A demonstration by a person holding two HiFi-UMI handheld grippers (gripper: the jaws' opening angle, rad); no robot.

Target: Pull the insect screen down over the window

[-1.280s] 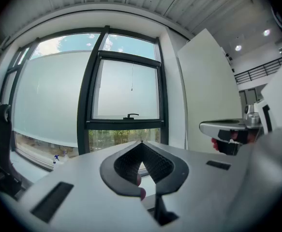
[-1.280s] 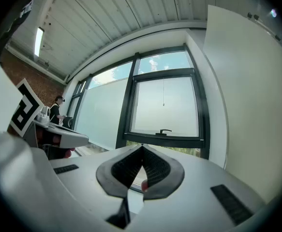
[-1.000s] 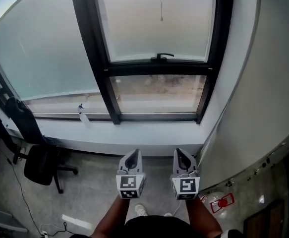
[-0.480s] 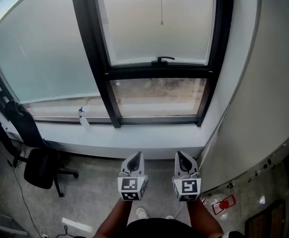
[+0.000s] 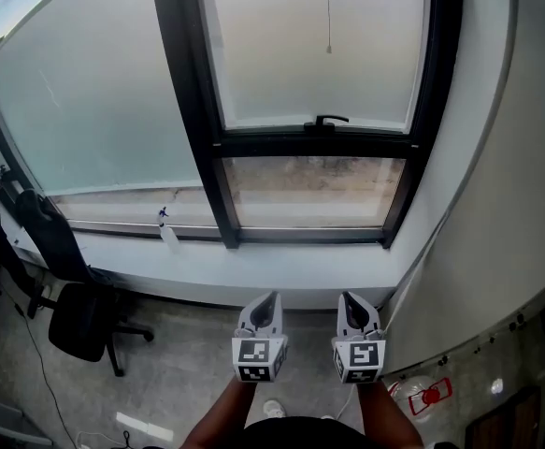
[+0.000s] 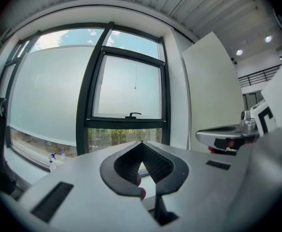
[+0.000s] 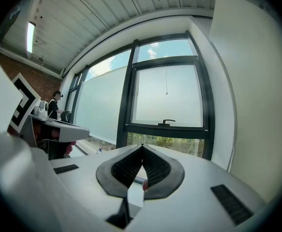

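- Left gripper [image 5: 269,299] and right gripper [image 5: 350,298] are sitting fully closed, gripping nothing.
- The 2 are pointing at the window [image 5: 314,146], well apart from its hanging cord [image 5: 327,12].

Left gripper [image 5: 262,314] and right gripper [image 5: 356,314] held side by side, level, apart; jaws closed, empty; forearms bare.

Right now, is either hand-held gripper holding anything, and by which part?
Nothing is held: the left hand-held gripper and the right hand-held gripper both have jaws shut together, empty, away from the window.
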